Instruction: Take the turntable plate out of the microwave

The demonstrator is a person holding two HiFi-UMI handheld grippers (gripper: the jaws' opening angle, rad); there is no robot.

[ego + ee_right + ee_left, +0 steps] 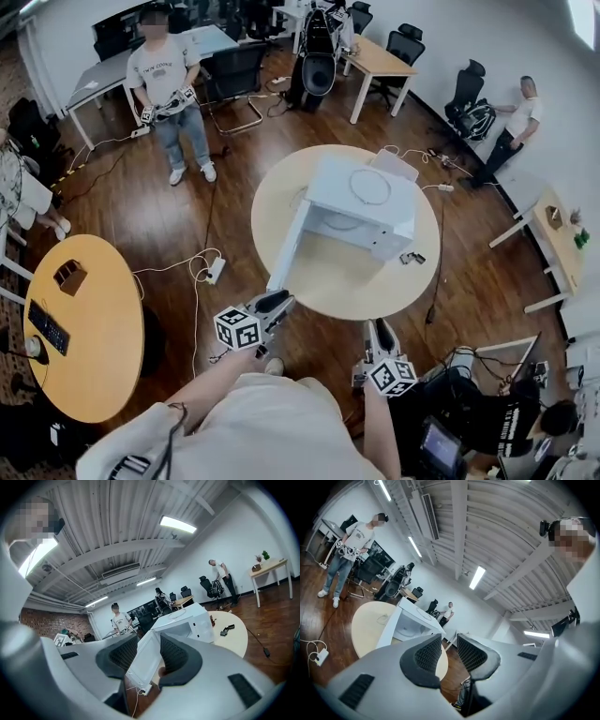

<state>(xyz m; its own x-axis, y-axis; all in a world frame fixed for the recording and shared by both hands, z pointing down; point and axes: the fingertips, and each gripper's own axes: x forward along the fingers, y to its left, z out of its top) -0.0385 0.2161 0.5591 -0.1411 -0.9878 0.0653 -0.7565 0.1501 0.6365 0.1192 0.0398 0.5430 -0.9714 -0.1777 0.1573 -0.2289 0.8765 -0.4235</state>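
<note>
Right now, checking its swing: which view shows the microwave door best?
Head view: the microwave door shows from above, swung open. Left gripper view shows it small, far off; the right gripper view shows it obliquely, hemmed by the jaws.

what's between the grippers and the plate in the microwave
Nothing visible. The door is swung open, at the left of the cavity, just ahead of the left gripper. The plate lies inside, open to the right gripper.

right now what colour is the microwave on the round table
The microwave is white; the head view shows it best.
</note>
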